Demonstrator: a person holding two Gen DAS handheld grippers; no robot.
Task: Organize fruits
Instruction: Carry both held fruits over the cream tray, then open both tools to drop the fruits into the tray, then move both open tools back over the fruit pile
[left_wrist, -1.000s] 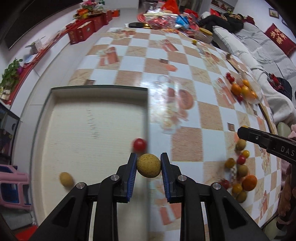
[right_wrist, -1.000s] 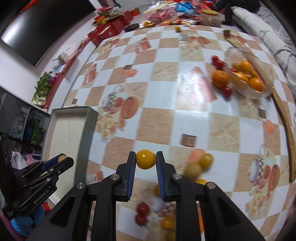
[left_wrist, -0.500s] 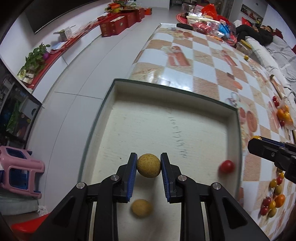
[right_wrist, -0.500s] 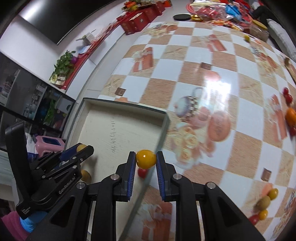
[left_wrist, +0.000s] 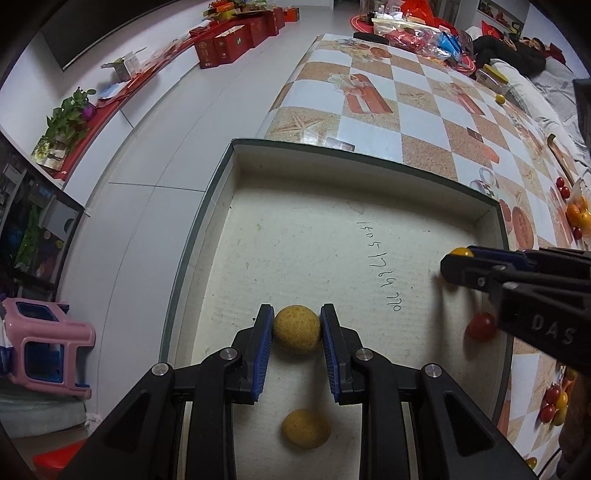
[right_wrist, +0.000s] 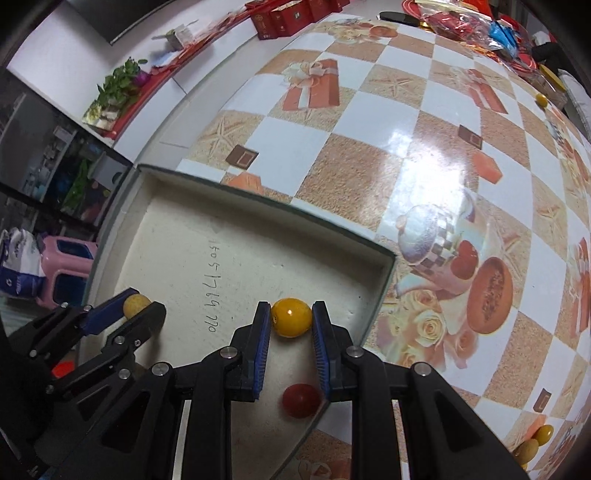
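**Both grippers loaded over the tray**

Left wrist view: left gripper (left_wrist: 297, 328) clamped on a rough tan round fruit (left_wrist: 296, 329), above the shallow cream cardboard tray (left_wrist: 295, 236). Second tan fruit (left_wrist: 306, 428) nearer, red cherry tomato (left_wrist: 480, 326) at right.

Right wrist view: right gripper (right_wrist: 291, 318) pinching a smooth yellow round fruit (right_wrist: 291, 317) over the tray's right part, near its wall. Checkered tablecloth (right_wrist: 424, 155) beyond.

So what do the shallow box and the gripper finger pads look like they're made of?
The shallow box looks like cardboard or paperboard: a matte, off-white, faintly ribbed floor with handwritten pen marks and thin dark-edged walls. The pads on the left gripper look like blue ridged rubber or soft plastic, mounted on matte black fingers of hard plastic; the right gripper looks the same.
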